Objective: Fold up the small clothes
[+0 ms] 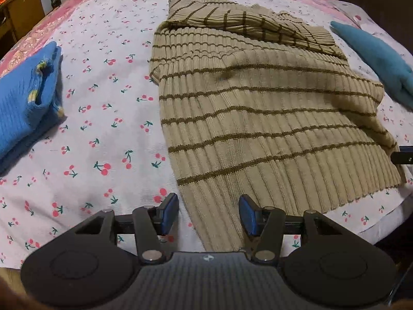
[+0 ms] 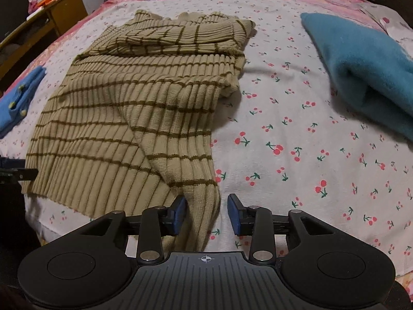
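Observation:
A beige ribbed sweater with brown stripes lies on the cherry-print bed sheet, its far part folded over. My left gripper is open at the sweater's near left corner, with cloth between the blue pads. In the right wrist view the sweater lies left of centre, a sleeve running down to my right gripper. That gripper is open, the sleeve end lying between its pads.
A folded blue knit garment lies at the left, also in the right wrist view. A folded teal fleece piece lies at the right, also in the left wrist view. A wooden desk stands beyond the bed's left side.

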Available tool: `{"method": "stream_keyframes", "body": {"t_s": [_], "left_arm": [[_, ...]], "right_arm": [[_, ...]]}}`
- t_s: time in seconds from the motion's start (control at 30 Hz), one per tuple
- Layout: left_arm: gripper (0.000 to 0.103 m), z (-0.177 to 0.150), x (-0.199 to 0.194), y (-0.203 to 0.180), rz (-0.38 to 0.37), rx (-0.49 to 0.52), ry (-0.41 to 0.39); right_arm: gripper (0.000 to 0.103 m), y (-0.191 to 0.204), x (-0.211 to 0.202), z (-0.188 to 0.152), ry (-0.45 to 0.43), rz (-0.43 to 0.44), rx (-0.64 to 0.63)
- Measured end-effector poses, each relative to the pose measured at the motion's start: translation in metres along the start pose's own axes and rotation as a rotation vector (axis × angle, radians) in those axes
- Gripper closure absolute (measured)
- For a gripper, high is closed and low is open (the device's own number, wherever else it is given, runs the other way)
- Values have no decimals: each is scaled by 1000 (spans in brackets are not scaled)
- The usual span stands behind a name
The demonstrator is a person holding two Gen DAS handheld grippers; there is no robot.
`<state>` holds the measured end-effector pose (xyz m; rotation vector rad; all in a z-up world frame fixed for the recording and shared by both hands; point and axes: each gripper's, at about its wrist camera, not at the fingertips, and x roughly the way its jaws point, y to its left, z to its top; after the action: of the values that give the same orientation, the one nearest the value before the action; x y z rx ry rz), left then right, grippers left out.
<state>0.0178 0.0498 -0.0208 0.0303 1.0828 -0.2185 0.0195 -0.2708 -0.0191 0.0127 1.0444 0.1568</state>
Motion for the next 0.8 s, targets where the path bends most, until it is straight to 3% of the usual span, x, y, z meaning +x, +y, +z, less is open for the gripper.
{"method": "stream_keyframes", "body": {"t_s": [0.1,0.2,0.27,0.33,0.43,0.8], "left_arm": [[46,1,1,0,-6,-18,0],[59,-3,-2,-1,-12,-9,-15],[73,-4,-6,-2,-14,-8,-23],[84,-5,-8,-1,-34,-15,-28],[86,-5,-11,0,-63,-27,-37],[87,-10,-53,24,-145,-139,-126]], "right_arm": [[66,1,2,-1,1,-1,-14],[64,3,5,-1,2,-4,-24],[67,4,5,0,1,-9,-28],[81,3,2,0,2,-10,-30],[93,0,-3,-1,7,31,-3],[96,11,-51,-8,-32,135,19]]}}
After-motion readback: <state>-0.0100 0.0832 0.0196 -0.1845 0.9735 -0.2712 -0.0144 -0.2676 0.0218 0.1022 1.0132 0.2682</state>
